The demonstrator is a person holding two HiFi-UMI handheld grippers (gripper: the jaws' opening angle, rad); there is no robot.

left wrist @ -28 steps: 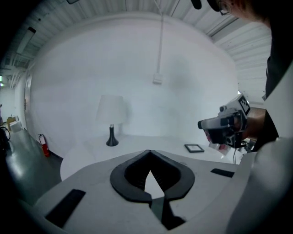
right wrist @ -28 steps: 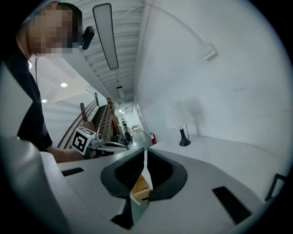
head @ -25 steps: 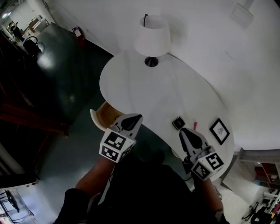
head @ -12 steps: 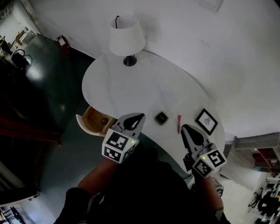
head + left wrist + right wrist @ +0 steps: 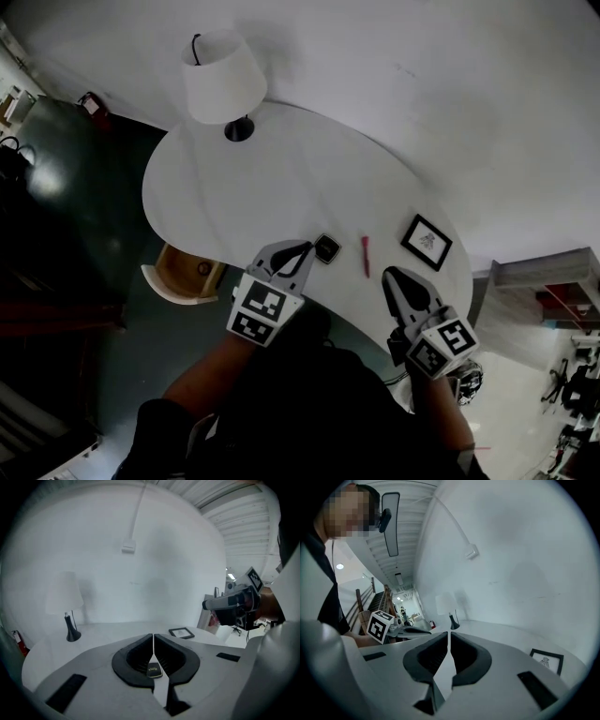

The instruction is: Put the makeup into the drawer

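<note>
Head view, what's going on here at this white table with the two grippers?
A person holds a gripper in each hand at the near edge of the white table. The left gripper and right gripper are both shut, holding nothing. A small black compact and a red stick lie on the table just ahead, not yet picked up. The drawer at the left stands open.

lamp at the table's far end, compact, stick, frame left to right near the front edge, drawer sticking out below, left of the compact
</note>
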